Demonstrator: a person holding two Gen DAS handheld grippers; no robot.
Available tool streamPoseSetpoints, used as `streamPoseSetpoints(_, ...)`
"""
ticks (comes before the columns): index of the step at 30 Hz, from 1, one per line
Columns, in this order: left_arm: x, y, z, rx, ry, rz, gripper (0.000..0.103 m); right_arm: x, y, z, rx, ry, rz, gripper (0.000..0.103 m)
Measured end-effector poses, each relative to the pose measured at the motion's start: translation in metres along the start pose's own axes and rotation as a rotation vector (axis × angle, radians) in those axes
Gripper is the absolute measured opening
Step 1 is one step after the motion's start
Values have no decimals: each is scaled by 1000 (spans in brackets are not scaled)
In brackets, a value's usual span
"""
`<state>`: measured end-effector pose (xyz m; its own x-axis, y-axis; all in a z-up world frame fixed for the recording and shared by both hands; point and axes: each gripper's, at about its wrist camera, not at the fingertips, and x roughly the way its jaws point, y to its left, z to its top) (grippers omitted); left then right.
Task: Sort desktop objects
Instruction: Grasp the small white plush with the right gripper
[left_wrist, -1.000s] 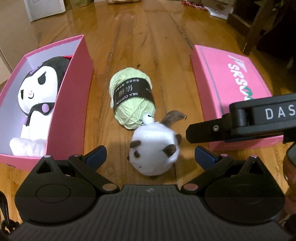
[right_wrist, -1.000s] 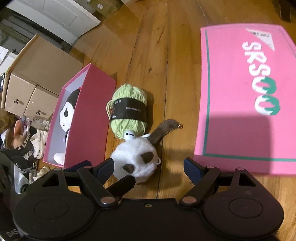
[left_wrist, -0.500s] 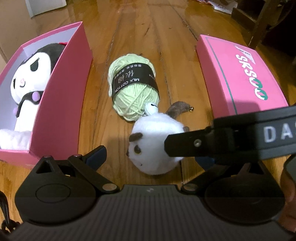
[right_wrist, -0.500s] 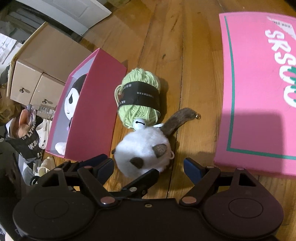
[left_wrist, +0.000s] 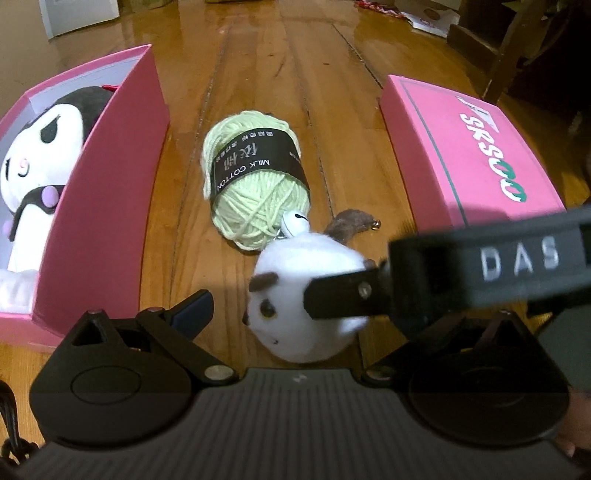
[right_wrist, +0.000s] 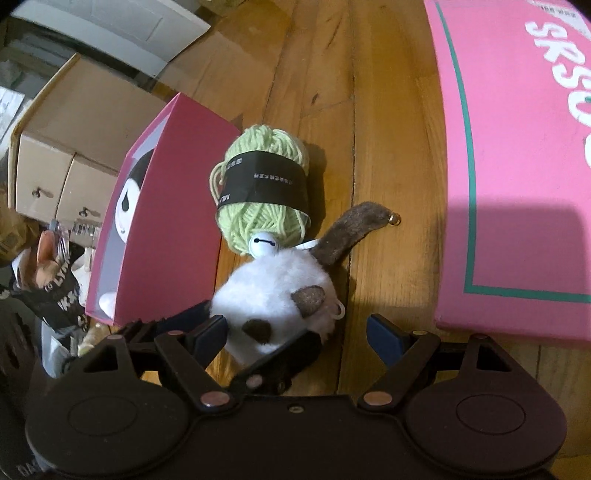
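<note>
A white fluffy plush toy (left_wrist: 295, 284) with brown ears and tail lies on the wood floor, touching a green yarn ball (left_wrist: 255, 177) with a black label. My left gripper (left_wrist: 291, 317) is open, the plush between its fingers; its right finger is hidden behind the right gripper's body. My right gripper (right_wrist: 295, 332) is open, close over the plush (right_wrist: 273, 295), with the yarn (right_wrist: 262, 188) just beyond. An open pink box (left_wrist: 99, 192) holds a black-and-white plush doll (left_wrist: 40, 155) at the left.
A pink box lid (left_wrist: 472, 155) printed with white letters lies at the right, and shows in the right wrist view (right_wrist: 517, 147). Cardboard boxes (right_wrist: 66, 147) and clutter stand left of the pink box (right_wrist: 166, 229). A dark furniture leg (left_wrist: 509, 48) stands far right.
Both grippers have moved forward and closer to the white plush. The right gripper's body has slid left across the left wrist view, covering part of the plush.
</note>
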<state>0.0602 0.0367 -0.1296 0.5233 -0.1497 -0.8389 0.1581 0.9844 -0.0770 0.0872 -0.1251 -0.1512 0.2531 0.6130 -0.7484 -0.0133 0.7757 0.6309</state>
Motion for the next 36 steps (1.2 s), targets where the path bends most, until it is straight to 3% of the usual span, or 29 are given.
streamPoseSetpoints(6,3,4,2,13,-26,-12,101,8,1,0,19,4,18,88)
streamPoseSetpoints(14,9,3,2,15,-34,-41,90,17,-15,4,144,1,104,88)
streamPoseSetpoints(19,10,2,1,12,-44,-52,90,17,-20,5,189,-3,132,88)
streamPoseSetpoints(30,14,3,1,21,-36,-50,80,28,-17,4,199,27,160,89)
streamPoseSetpoints(36,13,4,0,10,-46,-85,75,28,-16,2,203,14,168,92)
